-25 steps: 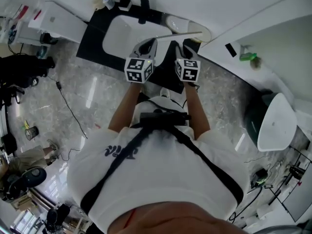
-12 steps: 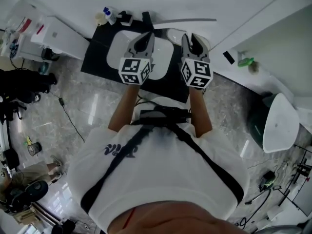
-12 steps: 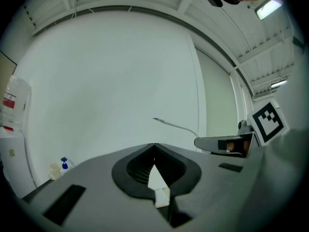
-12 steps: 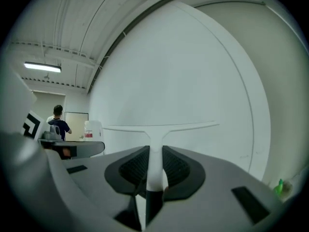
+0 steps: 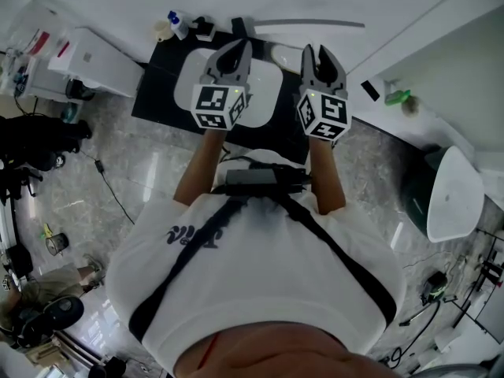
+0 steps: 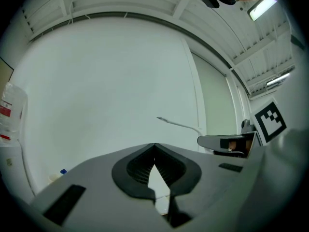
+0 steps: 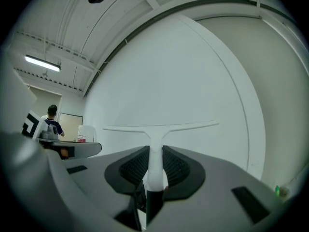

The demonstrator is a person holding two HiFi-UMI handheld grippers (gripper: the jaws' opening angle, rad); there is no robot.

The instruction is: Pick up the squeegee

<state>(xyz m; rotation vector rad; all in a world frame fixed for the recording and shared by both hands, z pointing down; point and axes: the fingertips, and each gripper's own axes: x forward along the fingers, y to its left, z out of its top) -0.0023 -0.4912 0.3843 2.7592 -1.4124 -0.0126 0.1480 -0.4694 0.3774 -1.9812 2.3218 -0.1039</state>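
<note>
The squeegee (image 7: 159, 127) is white, with a long thin blade crosswise on a white handle. My right gripper (image 7: 155, 150) is shut on that handle and holds it up level against the white wall. From the head view the blade (image 5: 309, 24) juts left and right beyond the right gripper (image 5: 319, 50). My left gripper (image 5: 236, 48) hovers beside it at about the same height, over the white basin, its jaws together on nothing. In the left gripper view the left gripper (image 6: 154, 144) has its tips touching, and the squeegee blade (image 6: 179, 124) shows thin at the right.
A black counter (image 5: 153, 93) with a white basin (image 5: 189, 77) lies below the grippers. Small bottles (image 5: 168, 22) stand at its back left corner. A white cabinet (image 5: 94, 57) is left, a green object (image 5: 399, 97) sits on the right ledge, and a dark bin (image 5: 417, 191) stands lower right.
Both grippers have risen from the counter to in front of the wall. The squeegee came up with the right gripper, its blade now higher against the wall.
</note>
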